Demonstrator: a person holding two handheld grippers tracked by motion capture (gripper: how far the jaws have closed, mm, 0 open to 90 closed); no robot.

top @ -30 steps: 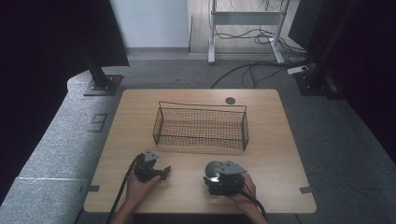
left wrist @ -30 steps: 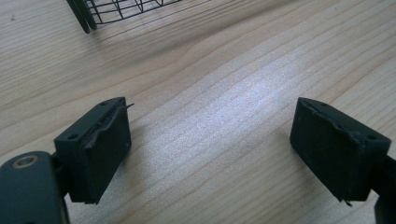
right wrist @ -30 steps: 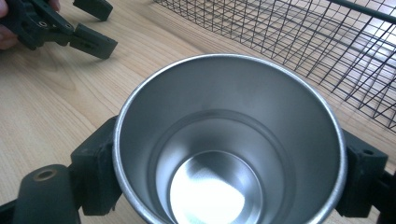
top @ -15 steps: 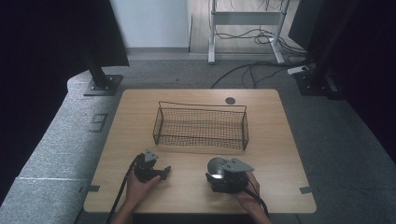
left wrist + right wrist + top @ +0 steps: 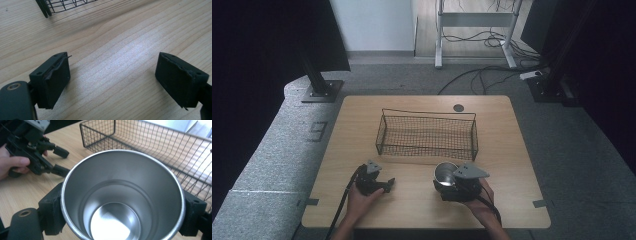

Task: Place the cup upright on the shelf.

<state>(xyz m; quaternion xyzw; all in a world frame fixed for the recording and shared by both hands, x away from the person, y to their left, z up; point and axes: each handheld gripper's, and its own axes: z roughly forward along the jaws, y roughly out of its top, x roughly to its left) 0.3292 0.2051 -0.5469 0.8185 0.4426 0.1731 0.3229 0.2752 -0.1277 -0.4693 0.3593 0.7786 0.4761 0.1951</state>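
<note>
Right gripper view, shiny steel cup (image 5: 122, 202) clamped in right claw (image 5: 122, 217), left claw (image 5: 112, 82) wide, bare.

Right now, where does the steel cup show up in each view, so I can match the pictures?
High view: steel cup sits low, right of centre, in the right gripper.
Left gripper view: not in it.
Right gripper view: steel cup is central, between the jaws.
Shared landmark: wire basket.

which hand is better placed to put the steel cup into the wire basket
Right. The right gripper already clamps the steel cup between its fingers, with the wire basket just beyond it. The left gripper is open over bare table, holding nothing.
</note>
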